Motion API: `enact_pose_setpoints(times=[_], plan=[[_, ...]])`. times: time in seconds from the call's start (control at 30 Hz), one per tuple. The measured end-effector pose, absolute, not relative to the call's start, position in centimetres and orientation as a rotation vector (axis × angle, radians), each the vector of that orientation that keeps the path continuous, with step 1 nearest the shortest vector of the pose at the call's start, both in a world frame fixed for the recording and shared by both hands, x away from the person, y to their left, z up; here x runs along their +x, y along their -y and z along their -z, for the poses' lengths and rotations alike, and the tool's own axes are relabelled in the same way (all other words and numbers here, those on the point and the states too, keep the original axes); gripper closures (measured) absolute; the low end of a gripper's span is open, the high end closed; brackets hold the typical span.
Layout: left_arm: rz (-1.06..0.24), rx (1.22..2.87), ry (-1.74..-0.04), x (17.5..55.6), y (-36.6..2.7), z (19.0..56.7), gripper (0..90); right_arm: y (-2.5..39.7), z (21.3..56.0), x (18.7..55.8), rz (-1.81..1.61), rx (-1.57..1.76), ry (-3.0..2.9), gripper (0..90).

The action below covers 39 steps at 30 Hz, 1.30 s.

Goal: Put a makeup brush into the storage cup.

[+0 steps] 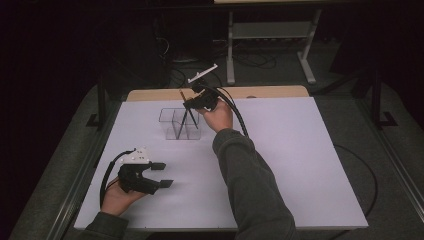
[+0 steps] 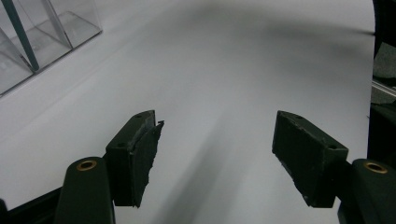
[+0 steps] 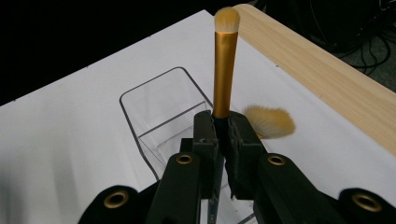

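A clear acrylic organizer (image 1: 172,122) (image 3: 154,100) (image 2: 56,32) with several compartments stands on the white table top (image 1: 280,160). My right gripper (image 1: 192,103) (image 3: 223,128) hovers over it, shut on the dark handle of a makeup brush (image 3: 222,65) with a gold ferrule and pale bristles pointing up. A second brush's fluffy orange-tipped head (image 3: 271,122) shows just behind the right jaw. Dark handles (image 1: 187,120) slant inside the organizer, and one such handle (image 2: 21,37) appears in the left gripper view. My left gripper (image 1: 162,175) (image 2: 217,154) rests open near the front left, nothing between its jaws.
A wooden strip (image 1: 260,92) (image 3: 322,70) runs along the table's far edge. Beyond it stand desk legs (image 1: 230,50) and cables on a dark floor. A black cable (image 1: 235,112) trails from the right gripper over the sleeve.
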<state>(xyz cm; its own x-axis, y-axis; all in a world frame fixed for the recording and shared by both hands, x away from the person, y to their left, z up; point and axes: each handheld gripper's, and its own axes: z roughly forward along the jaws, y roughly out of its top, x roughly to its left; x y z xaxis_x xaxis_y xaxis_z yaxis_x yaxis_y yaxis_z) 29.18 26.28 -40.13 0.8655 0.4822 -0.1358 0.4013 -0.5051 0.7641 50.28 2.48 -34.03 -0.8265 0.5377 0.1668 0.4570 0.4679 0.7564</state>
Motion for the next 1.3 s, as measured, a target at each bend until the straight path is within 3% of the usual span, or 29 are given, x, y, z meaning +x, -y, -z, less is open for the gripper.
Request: enact_pose_setpoints(times=[1.03, 1.13, 1.3], plan=[[-0.106, 2.169, -0.646, 29.2, -26.1, 40.3, 30.3, -2.3, 36.7, 49.4, -1.285, 0.927, -2.644, 81.6], [-0.105, 2.169, -0.651, 29.2, -26.2, 40.4, 30.3, -2.2, 36.8, 49.4, -1.271, 0.936, -2.632, 75.2], [-0.107, 2.173, -0.644, 29.2, -26.1, 40.4, 30.2, -1.9, 36.8, 49.1, -1.278, 0.92, -2.63, 73.3]])
